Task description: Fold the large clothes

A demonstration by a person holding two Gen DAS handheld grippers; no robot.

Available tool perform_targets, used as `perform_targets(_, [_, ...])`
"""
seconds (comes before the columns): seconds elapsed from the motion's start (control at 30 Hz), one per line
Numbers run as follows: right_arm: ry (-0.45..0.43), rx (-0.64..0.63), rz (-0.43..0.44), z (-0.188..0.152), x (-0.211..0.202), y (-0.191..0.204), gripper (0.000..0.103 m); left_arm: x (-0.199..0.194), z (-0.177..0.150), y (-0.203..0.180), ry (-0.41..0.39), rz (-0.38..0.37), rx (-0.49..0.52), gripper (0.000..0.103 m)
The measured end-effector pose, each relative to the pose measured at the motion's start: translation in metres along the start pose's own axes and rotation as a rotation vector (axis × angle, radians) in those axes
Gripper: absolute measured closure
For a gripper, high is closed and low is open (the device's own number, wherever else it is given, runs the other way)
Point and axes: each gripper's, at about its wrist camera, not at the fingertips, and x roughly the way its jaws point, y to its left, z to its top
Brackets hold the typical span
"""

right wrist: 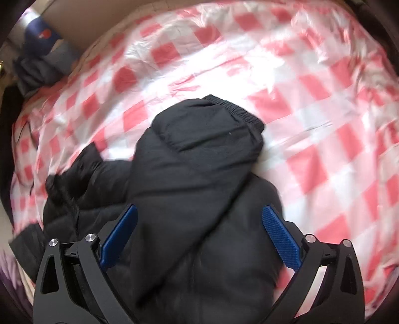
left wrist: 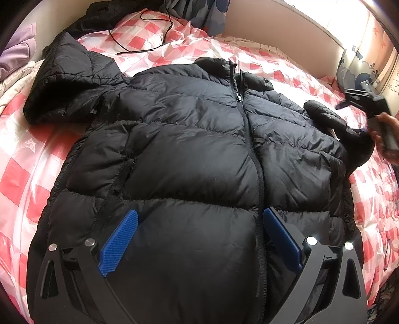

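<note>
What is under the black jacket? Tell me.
The black jacket lies on a pink-and-white checked sheet, which shows all around it. Whatever is directly beneath the jacket is covered.

Daylight pours in from the upper right of the left wrist view, where the window (left wrist: 331, 15) blows out to white. The checked sheet (left wrist: 199, 42) glares in patches, and the black jacket (left wrist: 189, 149) shows a soft sheen. The right wrist view is smeared with motion blur, the sheet washed out at centre. Both views bend and darken at the edges.
</note>
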Motion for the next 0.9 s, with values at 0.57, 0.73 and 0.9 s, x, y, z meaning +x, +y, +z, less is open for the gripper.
perform_targets(0.57, [-0.379, 0.003, 0.423, 0.014, -0.03, -0.015, 0.098, 0.015, -0.007, -0.008, 0.034, 0.044, 0.048, 0.006])
perform_targets(0.73, [-0.597, 0.025, 0.386, 0.018, -0.128, -0.081, 0.098, 0.015, -0.007, -0.009, 0.032, 0.048, 0.05, 0.006])
perform_targets(0.9, [-0.793, -0.002, 0.127, 0.001, -0.221, -0.174, 0.098, 0.019, -0.008, -0.012, 0.028, 0.067, 0.064, 0.006])
